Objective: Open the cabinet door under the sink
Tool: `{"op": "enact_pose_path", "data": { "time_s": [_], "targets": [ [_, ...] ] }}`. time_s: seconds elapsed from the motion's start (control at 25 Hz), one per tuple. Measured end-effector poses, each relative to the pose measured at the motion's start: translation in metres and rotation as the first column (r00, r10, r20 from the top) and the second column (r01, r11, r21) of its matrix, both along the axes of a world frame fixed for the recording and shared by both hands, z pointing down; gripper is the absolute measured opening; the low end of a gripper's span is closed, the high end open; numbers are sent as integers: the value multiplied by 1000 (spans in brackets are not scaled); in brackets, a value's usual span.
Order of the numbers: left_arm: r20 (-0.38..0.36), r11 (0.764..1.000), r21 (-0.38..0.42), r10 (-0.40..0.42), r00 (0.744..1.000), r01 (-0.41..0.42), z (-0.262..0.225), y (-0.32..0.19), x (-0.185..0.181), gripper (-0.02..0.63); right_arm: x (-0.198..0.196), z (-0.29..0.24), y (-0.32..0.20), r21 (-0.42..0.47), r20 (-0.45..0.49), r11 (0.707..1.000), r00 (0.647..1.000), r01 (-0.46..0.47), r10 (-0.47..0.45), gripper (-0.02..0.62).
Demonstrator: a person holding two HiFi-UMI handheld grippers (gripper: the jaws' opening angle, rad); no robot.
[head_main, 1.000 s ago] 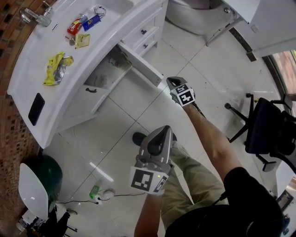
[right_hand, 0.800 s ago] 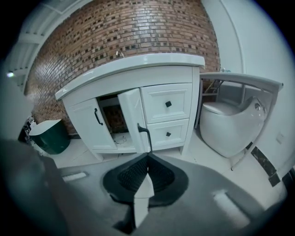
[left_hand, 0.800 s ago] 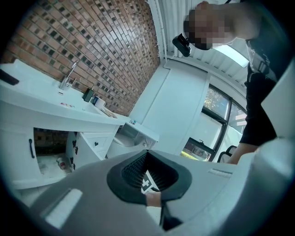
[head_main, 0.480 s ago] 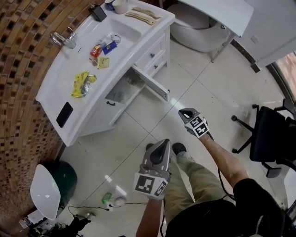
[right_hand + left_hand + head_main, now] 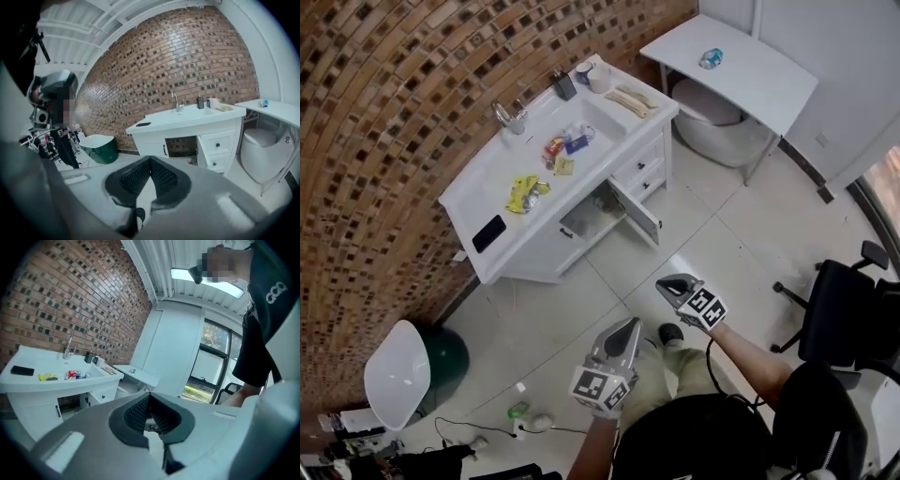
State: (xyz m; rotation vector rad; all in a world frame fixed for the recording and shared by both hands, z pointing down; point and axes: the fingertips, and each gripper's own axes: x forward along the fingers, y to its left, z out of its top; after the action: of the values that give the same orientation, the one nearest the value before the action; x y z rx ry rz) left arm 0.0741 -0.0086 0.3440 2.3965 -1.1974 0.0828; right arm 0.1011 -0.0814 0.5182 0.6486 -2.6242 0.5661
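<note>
White cabinet door (image 5: 636, 212) stands swung open, well ahead of your 2 tongs: right tongs (image 5: 667, 287) nearer, left tongs (image 5: 628, 328) behind; both clenched, empty.

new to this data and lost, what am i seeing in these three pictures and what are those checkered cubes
No robot: a person holds a two-jaw gripper in each hand. The head view looks down from their head at the left gripper and right gripper; the patterned cubes are parts of them. The other two pictures come from cameras riding on each gripper, looking along its jaws. Both pairs are shut, holding nothing. On the white vanity lie a black phone, a yellow packet and small wrappers. The cabinet door under the sink stands open.
</note>
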Motion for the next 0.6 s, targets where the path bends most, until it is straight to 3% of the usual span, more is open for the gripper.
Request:
{"op": "enact_pose_path", "data": {
  "time_s": [0.28, 0.6],
  "targets": [
    [23, 996, 77, -56, 998, 54, -42, 59, -14, 15, -5, -112, 52, 116, 104, 993, 994, 14, -26, -12],
    [8, 988, 102, -113, 994, 112, -59, 169, -48, 15, -37, -199, 167, 257, 141, 965, 986, 50, -89, -12]
  ]
}}
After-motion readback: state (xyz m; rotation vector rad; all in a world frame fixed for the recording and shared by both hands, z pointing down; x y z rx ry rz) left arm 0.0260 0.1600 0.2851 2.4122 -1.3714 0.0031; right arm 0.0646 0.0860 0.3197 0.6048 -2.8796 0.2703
